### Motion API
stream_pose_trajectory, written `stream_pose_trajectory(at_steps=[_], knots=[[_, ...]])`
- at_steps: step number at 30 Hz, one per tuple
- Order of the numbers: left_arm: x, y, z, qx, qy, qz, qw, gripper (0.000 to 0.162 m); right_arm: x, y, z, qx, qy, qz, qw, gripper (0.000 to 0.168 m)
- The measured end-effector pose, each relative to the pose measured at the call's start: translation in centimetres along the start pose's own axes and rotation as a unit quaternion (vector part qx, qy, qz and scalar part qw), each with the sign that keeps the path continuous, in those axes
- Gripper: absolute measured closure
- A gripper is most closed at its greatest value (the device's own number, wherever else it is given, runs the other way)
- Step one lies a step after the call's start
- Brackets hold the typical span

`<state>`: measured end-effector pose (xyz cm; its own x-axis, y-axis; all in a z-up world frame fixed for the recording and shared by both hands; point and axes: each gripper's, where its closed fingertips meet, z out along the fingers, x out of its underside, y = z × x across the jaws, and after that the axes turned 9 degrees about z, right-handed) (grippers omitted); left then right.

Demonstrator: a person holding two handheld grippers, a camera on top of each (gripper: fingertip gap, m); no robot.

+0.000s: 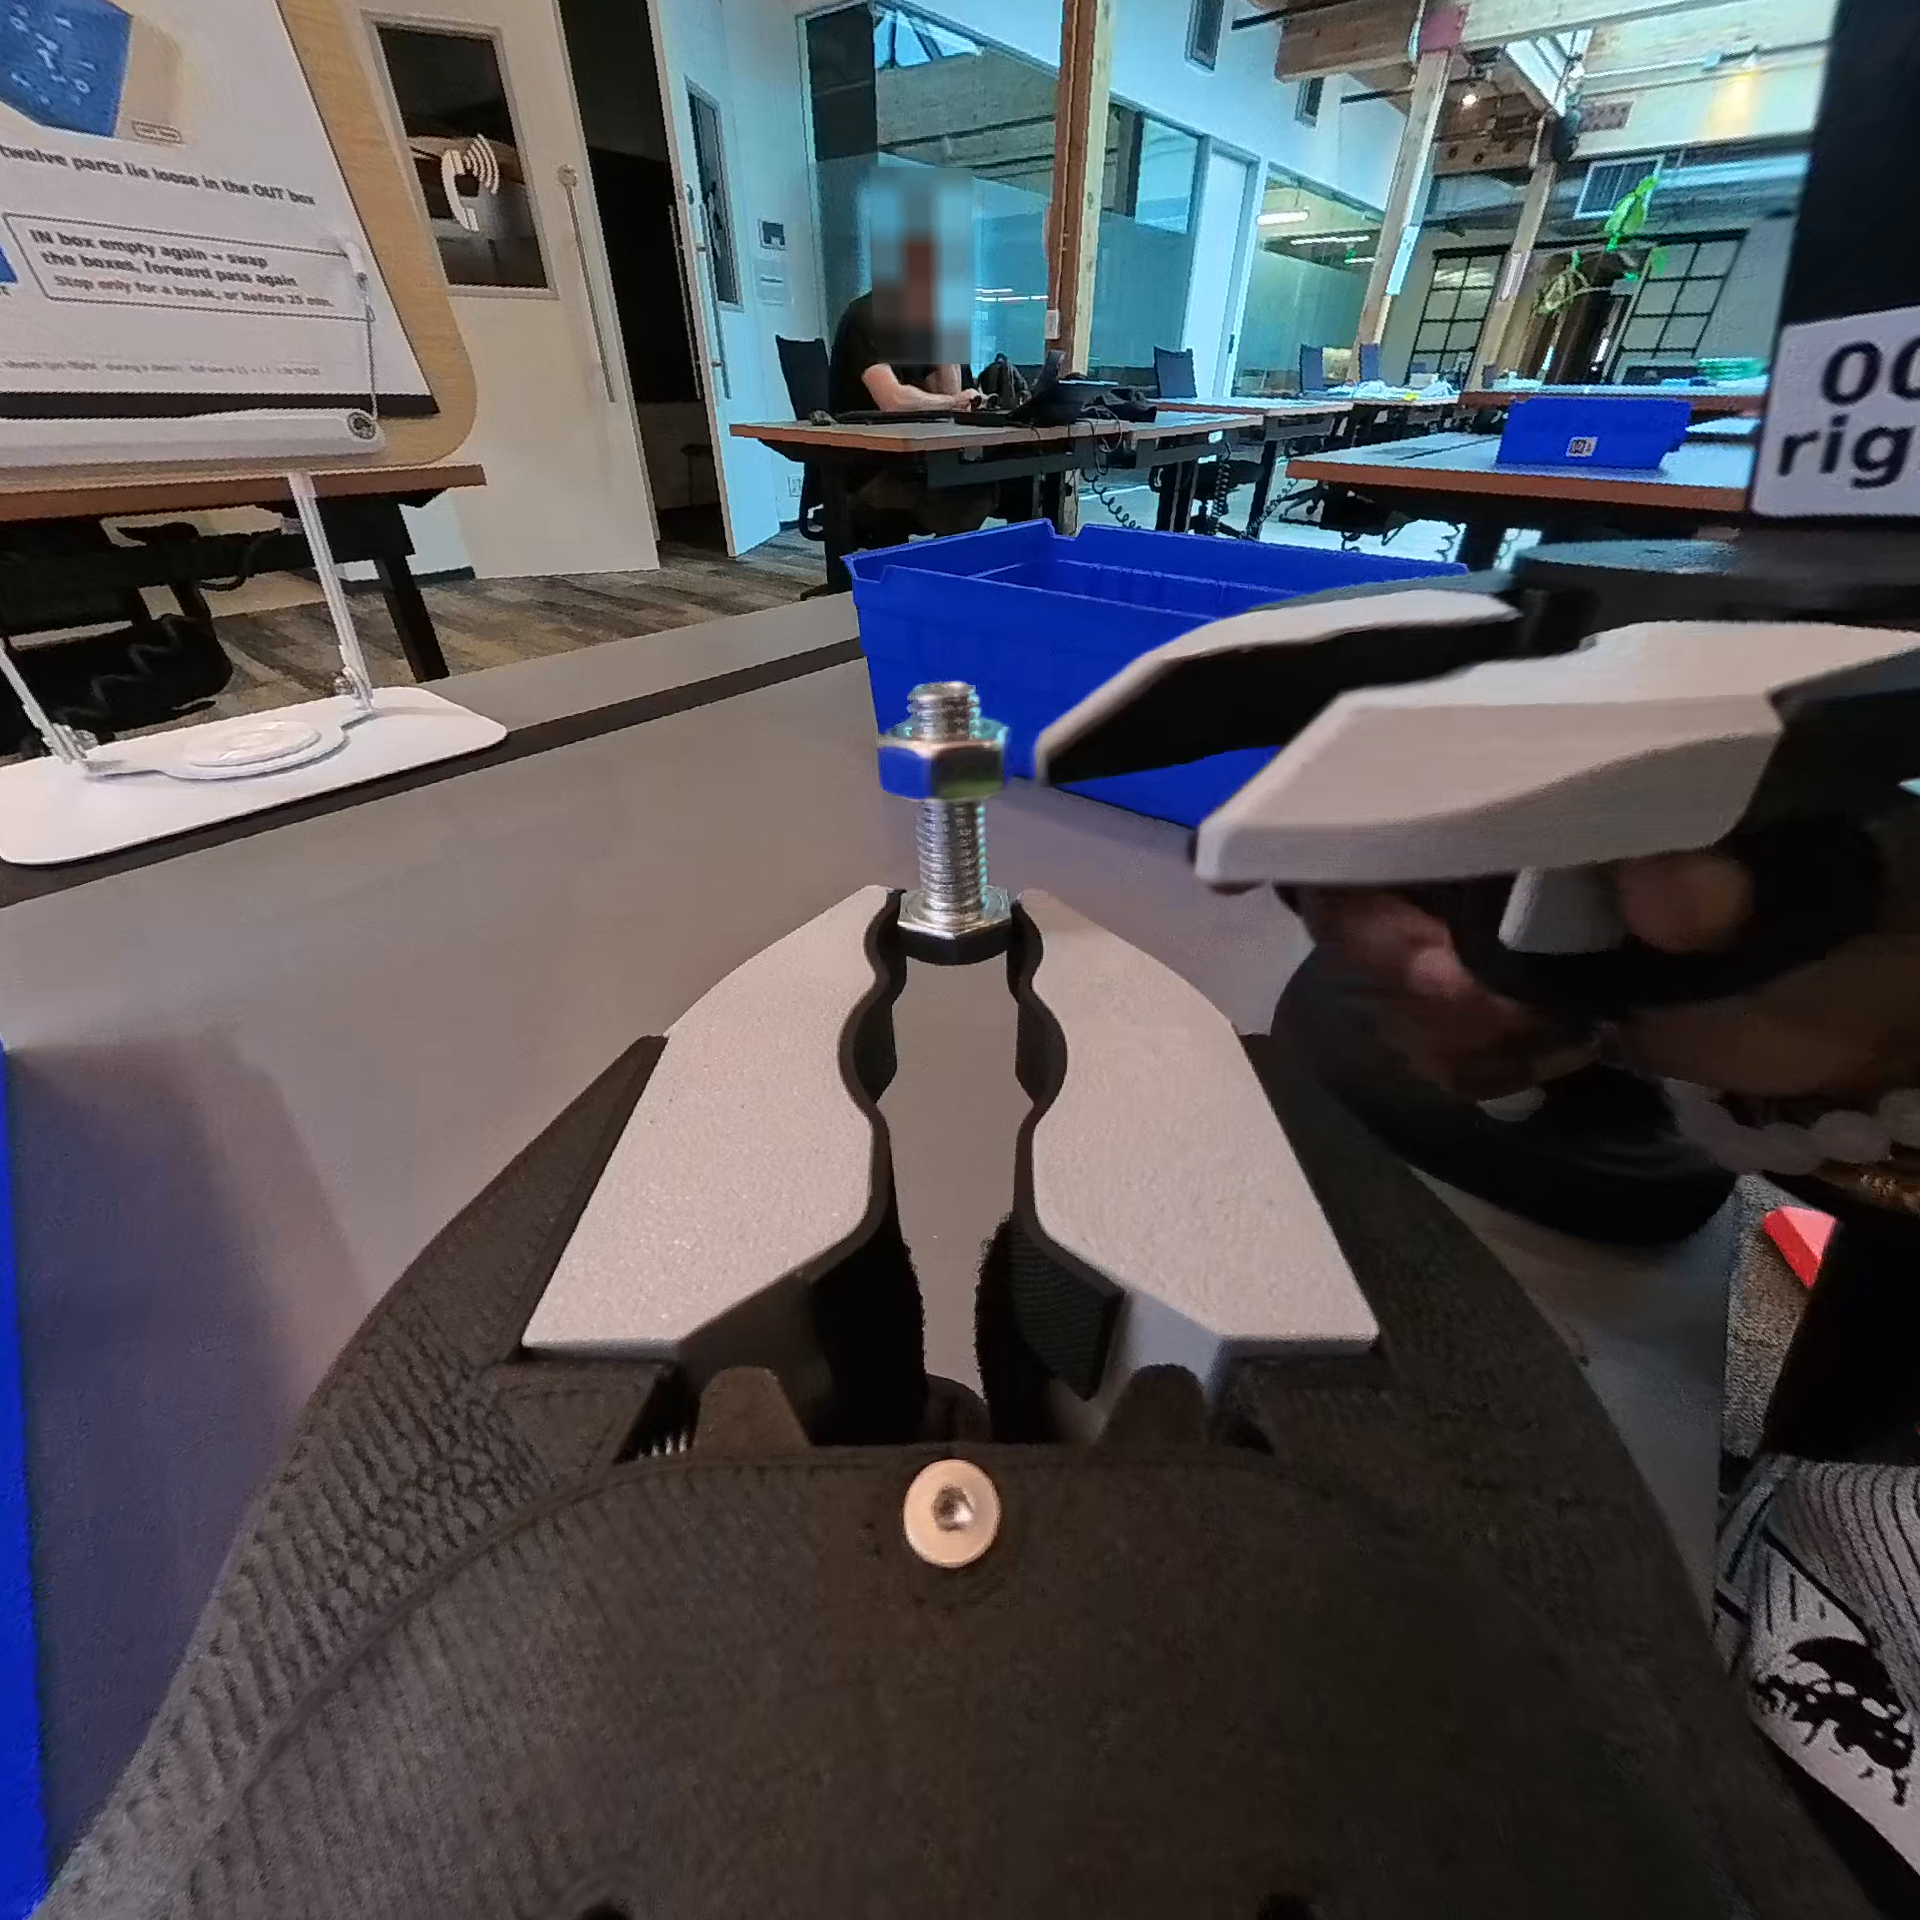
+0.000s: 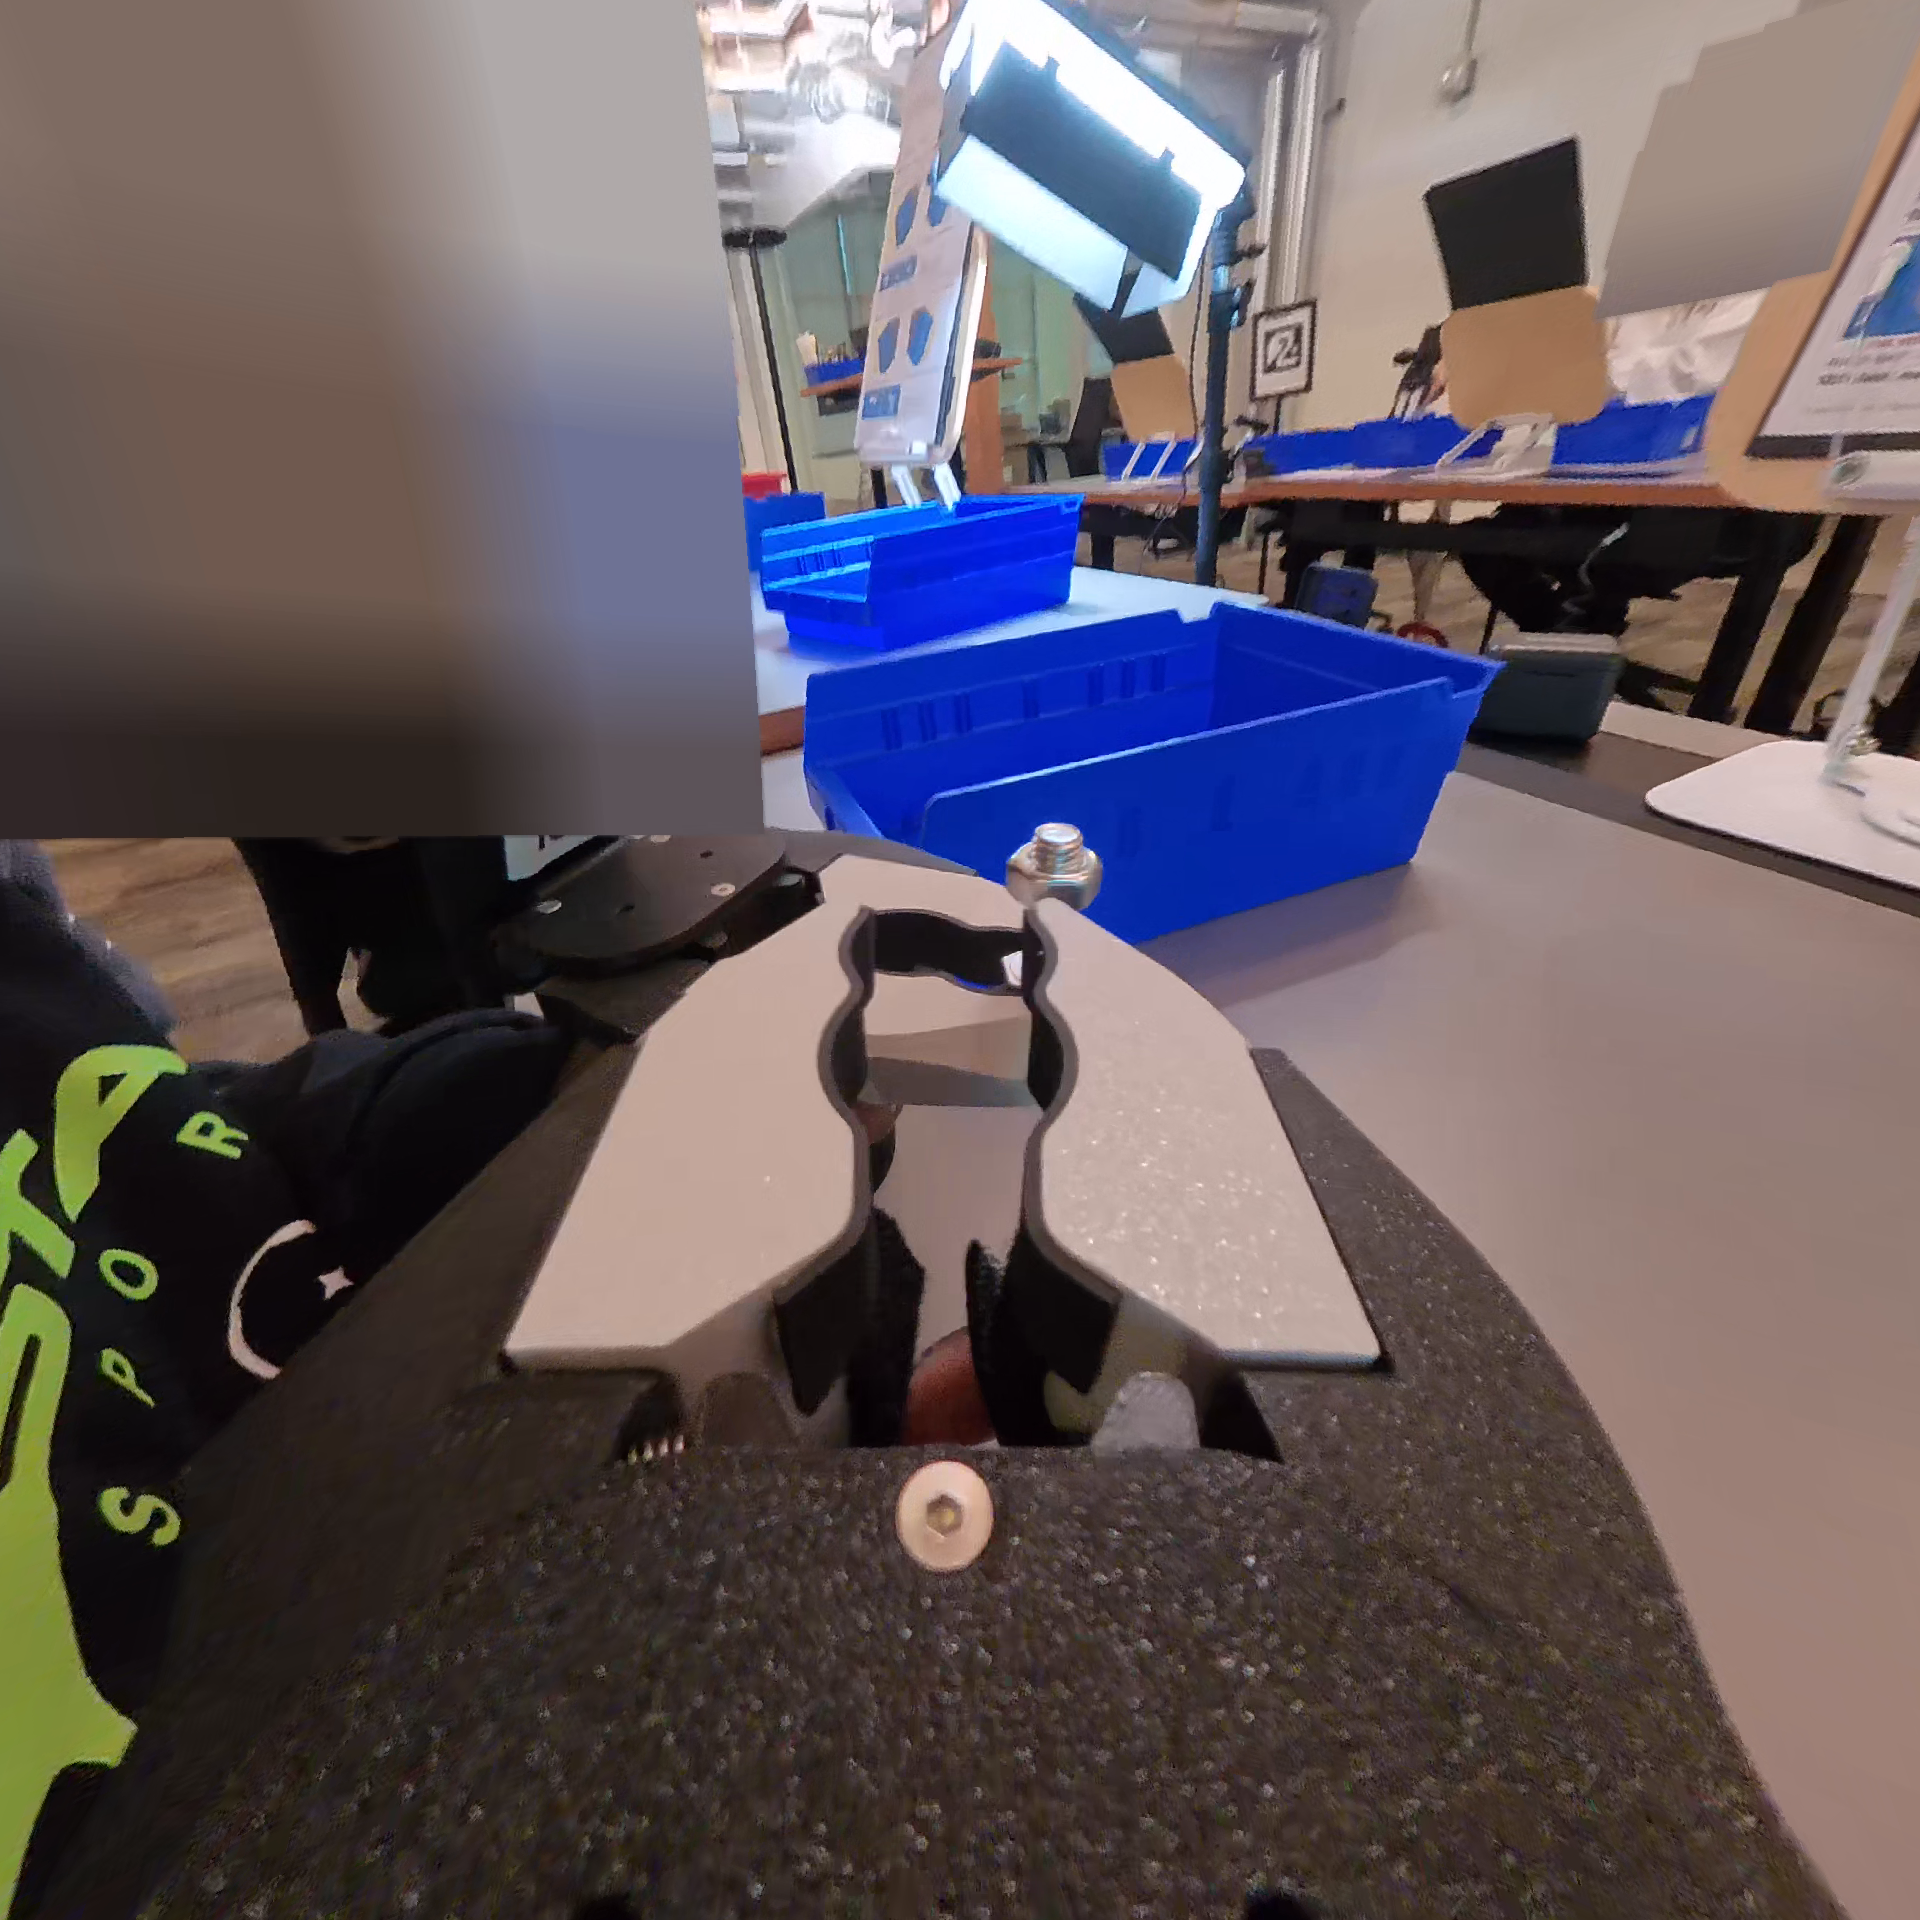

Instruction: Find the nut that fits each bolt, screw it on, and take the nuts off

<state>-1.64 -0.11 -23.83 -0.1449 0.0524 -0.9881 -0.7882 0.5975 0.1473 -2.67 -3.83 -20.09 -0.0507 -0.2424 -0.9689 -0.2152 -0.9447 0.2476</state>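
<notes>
A silver bolt [image 1: 948, 831] is held upright above the grey table [image 1: 520, 935], its hex head pinched between the fingertips of the left gripper [image 1: 954, 925]. A nut [image 1: 943, 758] is threaded near the bolt's top. The right gripper [image 1: 1122, 790] is seen at the right, jaws spread, one fingertip just beside the nut. A blue bin [image 1: 1039, 644] stands beyond, with a sign stand [image 1: 239, 758] at the far left.

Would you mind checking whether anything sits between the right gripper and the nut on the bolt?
Nothing visible does. The right gripper has its fingertips right beside the nut, which is threaded near the top of the upright bolt held by the left gripper.
</notes>
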Motion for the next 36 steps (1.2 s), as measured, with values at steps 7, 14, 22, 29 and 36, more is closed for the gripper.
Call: stream_pose_trajectory(at_steps=[7,14,22,29,36], knots=[[0.0,-0.1,0.0,0.002,0.000,0.004,1.000,0.143,-1.0,-1.5,0.3,0.001,-0.028,0.031,0.999,0.116],[0.0,-0.4,0.1,0.008,0.003,0.013,1.000,0.143,0.3,-0.5,3.9,-0.051,0.040,0.013,0.998,0.096],[0.2,-0.6,0.2,0.009,0.008,0.019,1.000,0.143,0.8,-0.2,4.3,-0.049,0.070,-0.023,0.996,0.107],[0.1,-0.3,0.1,0.002,0.005,0.012,1.000,0.143,0.8,-0.3,2.9,-0.019,0.046,-0.024,0.998,0.107],[0.0,0.0,0.0,0.001,0.001,0.000,1.000,0.143,-0.2,-0.5,-0.2,0.000,-0.013,-0.003,1.000,0.139]])
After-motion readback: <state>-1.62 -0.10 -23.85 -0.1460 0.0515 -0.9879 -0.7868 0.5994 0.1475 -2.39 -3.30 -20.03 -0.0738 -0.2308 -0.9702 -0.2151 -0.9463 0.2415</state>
